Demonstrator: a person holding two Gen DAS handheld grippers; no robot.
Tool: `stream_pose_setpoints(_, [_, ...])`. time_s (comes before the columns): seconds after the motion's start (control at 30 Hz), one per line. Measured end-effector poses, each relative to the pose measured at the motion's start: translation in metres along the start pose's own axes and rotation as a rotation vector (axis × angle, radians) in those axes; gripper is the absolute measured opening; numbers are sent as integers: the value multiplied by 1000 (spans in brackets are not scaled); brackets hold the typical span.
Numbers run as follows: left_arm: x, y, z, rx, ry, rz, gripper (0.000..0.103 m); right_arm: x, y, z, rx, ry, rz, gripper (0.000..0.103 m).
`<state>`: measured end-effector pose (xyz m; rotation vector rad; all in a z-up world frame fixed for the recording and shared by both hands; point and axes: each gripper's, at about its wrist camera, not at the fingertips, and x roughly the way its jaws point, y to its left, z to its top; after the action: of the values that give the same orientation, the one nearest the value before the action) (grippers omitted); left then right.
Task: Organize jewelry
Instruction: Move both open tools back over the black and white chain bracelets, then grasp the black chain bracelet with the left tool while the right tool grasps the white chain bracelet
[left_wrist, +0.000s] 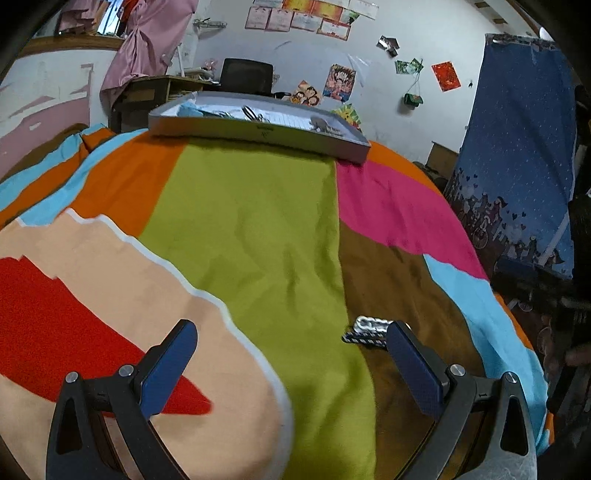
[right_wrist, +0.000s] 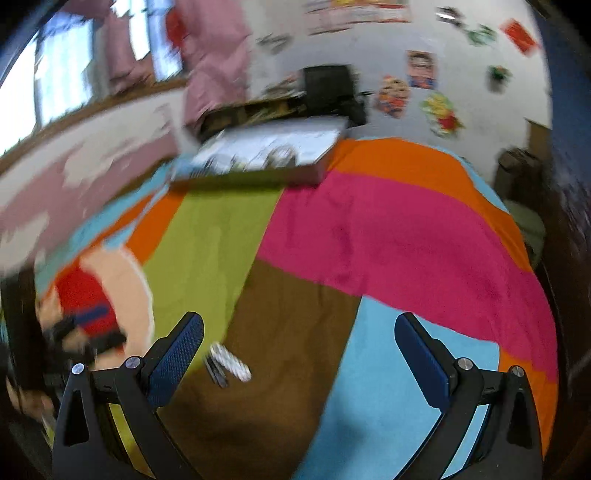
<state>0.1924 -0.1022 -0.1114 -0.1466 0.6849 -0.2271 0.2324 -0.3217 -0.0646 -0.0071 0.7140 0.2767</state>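
Note:
A white-and-dark striped jewelry piece (left_wrist: 366, 331) lies on the brown patch of the colourful blanket, just beyond my left gripper's right fingertip. My left gripper (left_wrist: 291, 332) hangs open over the green stripe, holding nothing. In the blurred right wrist view the same piece (right_wrist: 228, 363) lies just right of the left finger of my open right gripper (right_wrist: 299, 325). A grey flat tray (left_wrist: 258, 134) with several small items rests at the blanket's far edge, also in the right wrist view as the tray (right_wrist: 314, 168).
The blanket (left_wrist: 243, 229) covers a bed with patches of green, pink, brown, orange and blue. Behind it stand a desk (left_wrist: 147, 92) and a black chair (left_wrist: 246, 75) against a wall with posters. A blue patterned curtain (left_wrist: 517, 155) hangs at the right.

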Motion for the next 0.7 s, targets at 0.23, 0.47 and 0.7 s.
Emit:
stream_pose_setpoints(0.23, [18, -34, -9, 80, 47, -2, 103, 17, -18, -23, 36, 56, 49, 98])
stream_pose_setpoints(0.47, [36, -52, -11, 117, 98, -84, 96, 39, -11, -33, -13, 102, 75, 80])
stream_pose_setpoints(0.7, [58, -55, -12, 116, 182, -81, 76, 52, -11, -38, -30, 130, 92, 56])
